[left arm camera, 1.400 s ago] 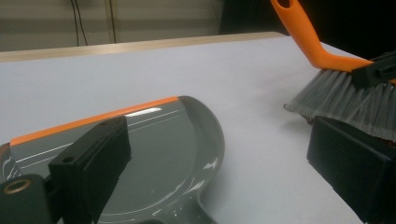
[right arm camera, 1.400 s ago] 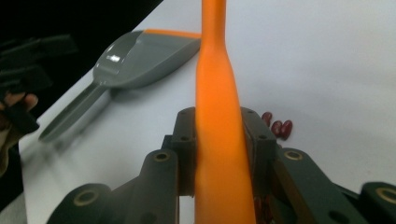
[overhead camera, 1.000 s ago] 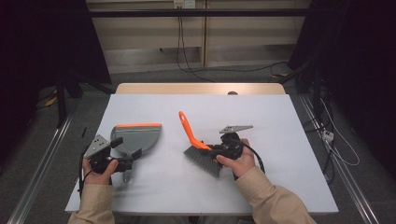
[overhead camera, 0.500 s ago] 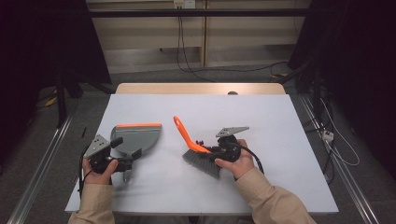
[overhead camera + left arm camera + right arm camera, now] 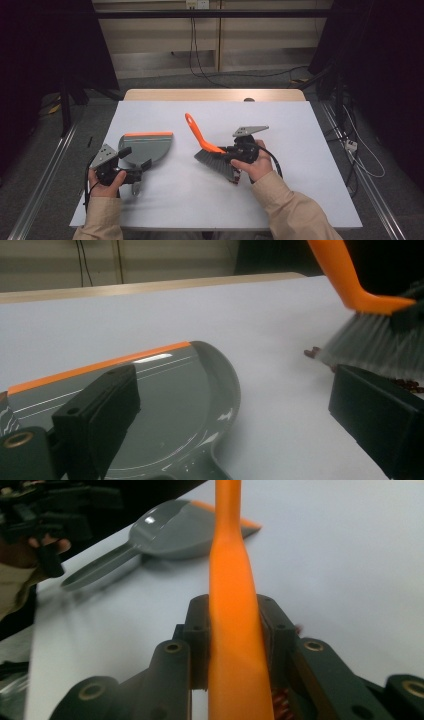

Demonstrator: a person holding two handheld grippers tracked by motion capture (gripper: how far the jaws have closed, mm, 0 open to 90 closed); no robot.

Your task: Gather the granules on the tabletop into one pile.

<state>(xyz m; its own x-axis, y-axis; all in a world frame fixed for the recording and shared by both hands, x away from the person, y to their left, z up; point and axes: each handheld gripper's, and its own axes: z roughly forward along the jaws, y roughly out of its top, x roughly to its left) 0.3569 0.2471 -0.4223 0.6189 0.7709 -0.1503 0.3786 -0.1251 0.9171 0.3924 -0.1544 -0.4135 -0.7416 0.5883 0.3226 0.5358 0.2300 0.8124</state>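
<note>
A grey dustpan [image 5: 150,145] with an orange front lip lies flat on the white table [image 5: 310,135], left of centre. My left gripper [image 5: 136,157] stands open at the pan's rear, where its handle begins. In the left gripper view the dustpan [image 5: 170,400] lies low between the wide-apart jaws of that gripper [image 5: 232,390]. My right gripper [image 5: 226,151] is shut on the orange handle of a hand brush [image 5: 199,134]. Its grey bristles [image 5: 216,162] rest on the table. Several small dark red bits [image 5: 312,352] lie by the bristles [image 5: 370,342]. The right gripper view shows my right gripper [image 5: 232,625] clamping the brush handle [image 5: 230,575].
A wooden strip [image 5: 215,94] borders the table's far edge, with cables [image 5: 200,60] on the floor beyond. Metal rails [image 5: 45,175] run along both sides of the table. In the right gripper view the dustpan [image 5: 185,527] lies beyond the brush, with the other hand [image 5: 42,542] at upper left.
The brush has shifted slightly toward the dustpan and its handle stands a little more upright. The left gripper and the dustpan have kept still.
</note>
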